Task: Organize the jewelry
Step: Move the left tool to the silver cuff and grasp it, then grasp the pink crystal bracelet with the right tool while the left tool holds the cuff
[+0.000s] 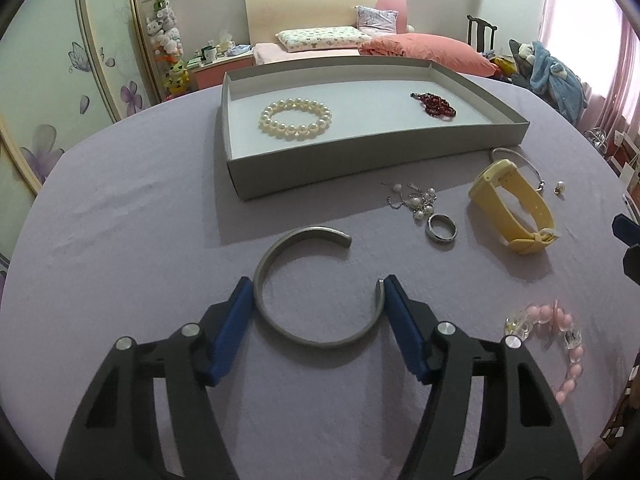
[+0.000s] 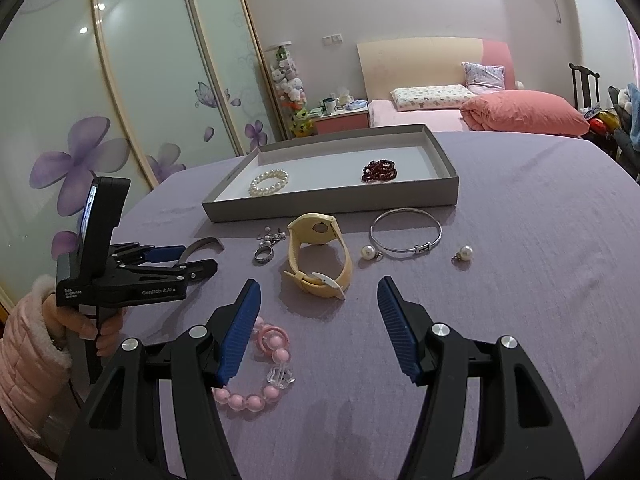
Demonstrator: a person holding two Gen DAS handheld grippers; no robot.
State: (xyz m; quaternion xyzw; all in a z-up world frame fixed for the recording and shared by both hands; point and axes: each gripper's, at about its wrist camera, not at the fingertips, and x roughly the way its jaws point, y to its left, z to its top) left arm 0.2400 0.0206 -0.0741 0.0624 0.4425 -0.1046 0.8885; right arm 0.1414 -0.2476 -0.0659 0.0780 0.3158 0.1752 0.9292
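Note:
A silver open cuff bangle point(image 1: 280, 320) lies on the purple tablecloth between the blue pads of my left gripper point(image 1: 317, 280). Both pads touch its sides, so the gripper is shut on it. In the right wrist view the left gripper point(image 2: 196, 258) is at the left with the cuff point(image 2: 204, 242) in its fingers. My right gripper point(image 2: 318, 282) hangs open over the cloth with nothing between its fingers. A grey tray point(image 1: 360, 164) holds a pearl bracelet point(image 1: 297, 119) and a dark red bead bracelet point(image 1: 434, 105).
Loose on the cloth lie a yellow watch point(image 2: 320, 258), a silver ring point(image 2: 264, 256), a small pearl charm cluster point(image 2: 272, 236), a thin silver bangle point(image 2: 406, 232), two pearl earrings point(image 2: 368, 251) and a pink bead bracelet point(image 2: 280, 356). A person's hand point(image 2: 96, 328) grips the left tool.

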